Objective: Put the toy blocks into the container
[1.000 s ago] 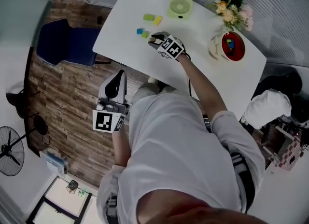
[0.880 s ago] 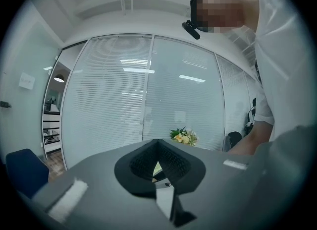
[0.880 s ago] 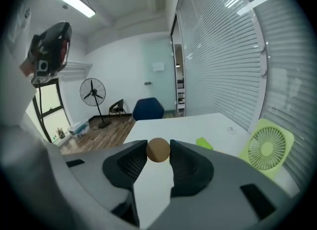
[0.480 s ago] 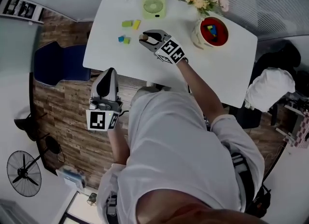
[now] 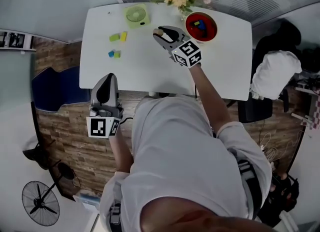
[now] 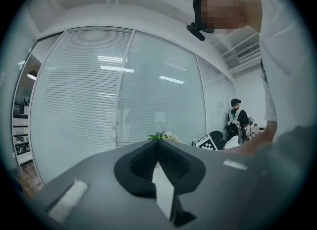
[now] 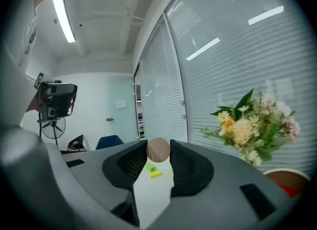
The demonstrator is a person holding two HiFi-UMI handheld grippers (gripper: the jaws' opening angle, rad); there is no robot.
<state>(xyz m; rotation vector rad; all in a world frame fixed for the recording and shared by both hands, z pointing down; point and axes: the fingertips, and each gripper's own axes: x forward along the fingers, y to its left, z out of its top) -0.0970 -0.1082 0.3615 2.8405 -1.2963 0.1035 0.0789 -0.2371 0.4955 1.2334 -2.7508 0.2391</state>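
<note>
The right gripper (image 5: 161,32) holds a round brown block (image 7: 158,150) between the tips of its jaws. The jaws stand partway closed, with a pad pressing on each side of the block. The gripper is raised above the white surface (image 5: 150,71).

The red bowl (image 5: 201,26) stands just to the right of these jaws in the head view, close but not touching, and a few coloured blocks (image 5: 198,24) lie inside it. In the right gripper view its rim shows low on the right, with the flowers (image 7: 252,130) above it.

To the left of the right jaws, a yellow and green pair of blocks (image 5: 118,37) lies on the surface. A blue and green pair (image 5: 114,53) lies a little nearer to the person. Through the gap below the held block, a green and a yellow block show on the surface. A small green fan (image 5: 136,15) lies to the upper left of the jaws.

The left gripper (image 6: 157,147) has its jaws closed together with nothing between them. In the head view it is at the near edge of the surface, well apart from the blocks and the bowl.
</note>
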